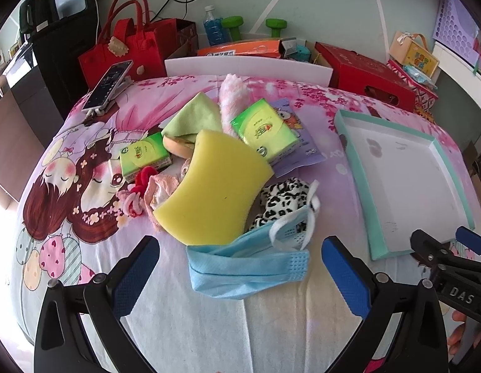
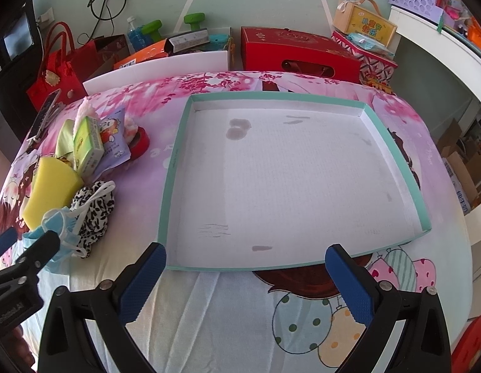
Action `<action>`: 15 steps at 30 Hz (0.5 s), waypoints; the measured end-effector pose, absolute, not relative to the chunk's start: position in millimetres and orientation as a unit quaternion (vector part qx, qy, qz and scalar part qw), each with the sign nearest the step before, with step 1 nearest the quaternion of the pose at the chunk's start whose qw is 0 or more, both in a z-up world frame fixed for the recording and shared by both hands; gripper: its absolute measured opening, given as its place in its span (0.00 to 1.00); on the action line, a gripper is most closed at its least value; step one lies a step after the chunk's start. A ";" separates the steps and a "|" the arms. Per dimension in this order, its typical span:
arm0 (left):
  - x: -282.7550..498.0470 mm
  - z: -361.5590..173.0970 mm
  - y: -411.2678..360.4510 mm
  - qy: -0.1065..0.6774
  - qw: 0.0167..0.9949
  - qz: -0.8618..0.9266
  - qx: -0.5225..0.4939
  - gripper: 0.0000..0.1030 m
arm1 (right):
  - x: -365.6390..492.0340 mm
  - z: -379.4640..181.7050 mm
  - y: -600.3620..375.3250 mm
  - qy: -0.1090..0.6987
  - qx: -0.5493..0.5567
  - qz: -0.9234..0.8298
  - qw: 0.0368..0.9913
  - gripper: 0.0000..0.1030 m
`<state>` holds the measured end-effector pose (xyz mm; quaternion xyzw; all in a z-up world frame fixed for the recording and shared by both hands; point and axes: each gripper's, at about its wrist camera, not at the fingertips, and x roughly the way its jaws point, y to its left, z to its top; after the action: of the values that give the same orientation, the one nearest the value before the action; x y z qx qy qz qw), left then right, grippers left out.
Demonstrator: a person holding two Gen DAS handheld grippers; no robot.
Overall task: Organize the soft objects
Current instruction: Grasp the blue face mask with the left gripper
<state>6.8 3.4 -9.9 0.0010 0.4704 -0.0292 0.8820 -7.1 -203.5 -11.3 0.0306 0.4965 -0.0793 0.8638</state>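
A heap of soft things lies on the cartoon-print cloth: a yellow sponge (image 1: 215, 192), a blue face mask (image 1: 246, 267), a leopard-print cloth (image 1: 284, 202), two green tissue packs (image 1: 265, 127), a green cloth (image 1: 190, 118) and a pink fluffy piece (image 1: 234, 93). My left gripper (image 1: 240, 267) stands open, its fingers on either side of the mask. An empty teal-rimmed white tray (image 2: 393, 143) lies to the right of the heap. My right gripper (image 2: 246, 267) is open at the tray's near edge, nothing between its fingers. The heap (image 2: 60, 180) shows at the left of the right wrist view.
A phone on a stand (image 1: 106, 87) sits at the cloth's far left. Behind the table stand a red bag (image 1: 125, 49), a white board (image 1: 246, 65), a red box (image 1: 368, 74), a blue bottle (image 1: 214, 28) and green dumbbells (image 1: 256, 26).
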 end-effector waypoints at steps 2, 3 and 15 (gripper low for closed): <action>8.4 -14.6 6.1 0.476 0.879 -0.024 -0.001 1.00 | -6.9 -11.8 -202.0 0.498 0.027 -0.079 0.863 1.00; 9.5 -17.0 7.6 0.481 0.877 -0.022 -0.004 1.00 | -6.6 -12.0 -201.2 0.498 0.026 -0.078 0.863 1.00; 11.7 -39.4 7.0 0.525 0.850 -0.035 -0.015 0.47 | -5.7 -13.5 -199.9 0.502 0.023 -0.077 0.861 1.00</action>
<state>11.7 7.0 -39.4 -0.0147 0.5253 -0.0348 0.8501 -5.7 -199.9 -13.5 0.0228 0.5017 -0.0772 0.8613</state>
